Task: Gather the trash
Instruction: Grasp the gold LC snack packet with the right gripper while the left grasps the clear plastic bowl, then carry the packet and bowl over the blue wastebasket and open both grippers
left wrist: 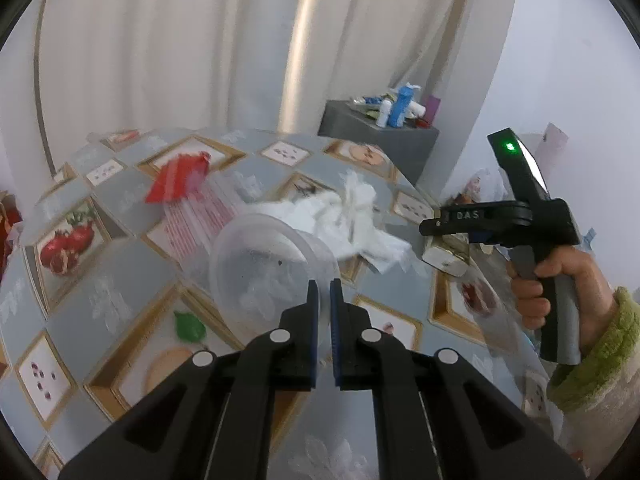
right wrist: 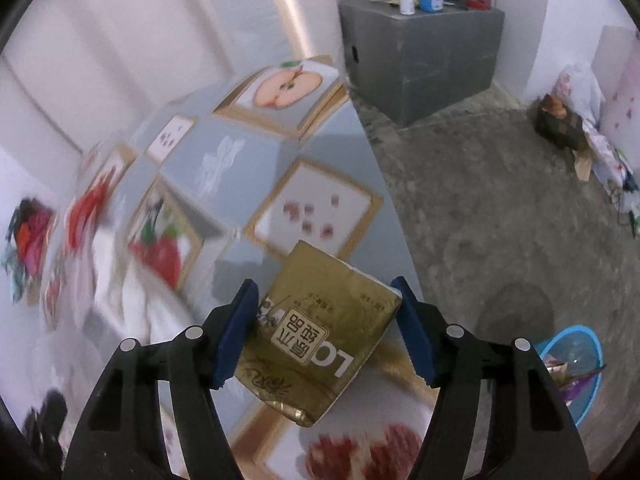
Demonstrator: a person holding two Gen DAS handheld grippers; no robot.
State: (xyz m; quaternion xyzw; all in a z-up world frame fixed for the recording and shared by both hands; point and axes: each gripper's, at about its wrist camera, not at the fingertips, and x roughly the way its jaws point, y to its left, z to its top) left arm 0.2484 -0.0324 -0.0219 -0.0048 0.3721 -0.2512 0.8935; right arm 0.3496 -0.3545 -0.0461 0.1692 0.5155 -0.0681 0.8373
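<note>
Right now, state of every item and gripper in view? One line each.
left gripper: shut, pinching the clear plastic cup's rim
clear plastic cup: on its side, mouth toward the camera
right gripper: jaws astride the gold pack, right pad not touching
gold pack: flat at the table edge
white tissue: crumpled, loose
red wrapper: flat
blue basin: on floor, holds wrappers

Black tool (left wrist: pixel 324 292), blue pads; seemingly fuzzy green cuff (left wrist: pixel 600 356).

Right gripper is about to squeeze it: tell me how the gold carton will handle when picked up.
The gold carton looks dented and crumpled at its lower corner, so it is probably empty, light, and may cave in further under the right gripper. Its foil-like surface shines, so it may slip. It lies flat on the table, so rolling seems unlikely.
</note>
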